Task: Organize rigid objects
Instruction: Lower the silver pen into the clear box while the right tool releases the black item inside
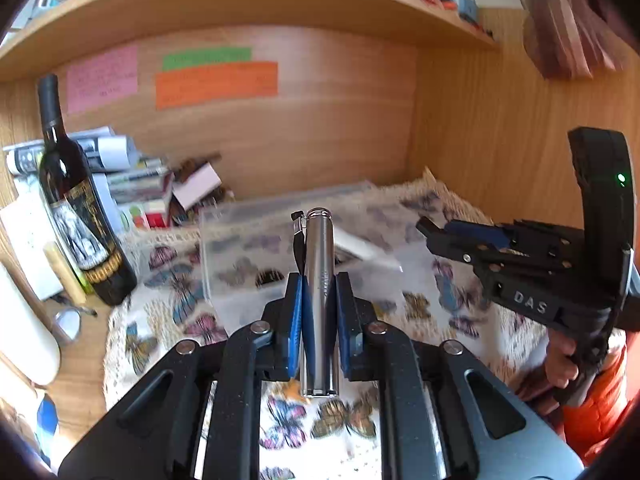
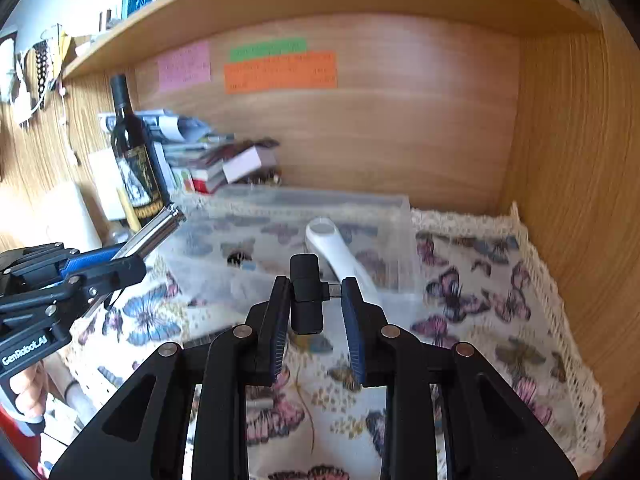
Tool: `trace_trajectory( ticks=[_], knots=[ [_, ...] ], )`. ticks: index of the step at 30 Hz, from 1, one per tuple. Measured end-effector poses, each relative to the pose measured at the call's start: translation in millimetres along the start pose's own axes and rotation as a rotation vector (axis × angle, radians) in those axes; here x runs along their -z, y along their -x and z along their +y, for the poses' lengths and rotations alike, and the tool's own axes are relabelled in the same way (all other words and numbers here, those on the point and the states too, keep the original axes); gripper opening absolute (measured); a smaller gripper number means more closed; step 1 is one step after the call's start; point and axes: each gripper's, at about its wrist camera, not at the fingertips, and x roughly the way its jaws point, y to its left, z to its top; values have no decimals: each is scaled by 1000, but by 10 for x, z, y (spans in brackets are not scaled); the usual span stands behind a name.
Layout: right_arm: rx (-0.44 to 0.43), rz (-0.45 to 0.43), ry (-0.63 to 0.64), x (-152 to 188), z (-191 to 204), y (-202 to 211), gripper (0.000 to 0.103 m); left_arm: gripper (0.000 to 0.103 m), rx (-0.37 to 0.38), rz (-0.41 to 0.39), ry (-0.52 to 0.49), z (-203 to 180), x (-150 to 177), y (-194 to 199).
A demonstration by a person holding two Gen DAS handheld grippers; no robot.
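Note:
My left gripper (image 1: 319,292) is shut on a silver metal cylinder with a black strap (image 1: 319,280), held above the butterfly cloth; it also shows in the right wrist view (image 2: 154,234). My right gripper (image 2: 316,298) is shut on a small black adapter with a metal plug (image 2: 306,294), held near a clear plastic box (image 2: 288,232). A white handle-shaped device (image 2: 336,246) and small dark items lie in the box. The right gripper shows in the left wrist view (image 1: 430,228) at the right.
A dark wine bottle (image 1: 76,216) stands at the left, with a pile of papers and small boxes (image 1: 132,184) behind it. Wooden walls close the back and right; a shelf (image 1: 240,4) runs overhead. The butterfly cloth (image 2: 480,304) covers the desk.

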Motion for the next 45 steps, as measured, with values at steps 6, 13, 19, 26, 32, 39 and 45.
trace_trajectory(
  ticks=[6, 13, 19, 26, 32, 39, 45],
  knots=[
    [28, -48, 47, -239, 18, -57, 24, 15, -50, -14, 3, 126, -213, -119],
    [37, -39, 52, -404, -60, -253, 24, 15, -70, 3, 42, 353, -412, -362],
    [41, 44, 30, -354, -184, -574, 24, 15, -51, 88, 85, 527, -438, -749],
    [24, 158, 5, -221, -262, -927, 24, 15, -14, 212, 121, 620, -321, -1220],
    [0, 206, 25, -145, -220, -1061, 24, 15, 2, 272, 122, 607, -213, -1408],
    [-12, 219, 14, -140, -231, -1105, 25, 15, -9, 279, 91, 541, -177, -1408],
    [-21, 198, 11, -154, -219, -994, 42, 25, -23, 248, 75, 505, -231, -1301]
  ],
)
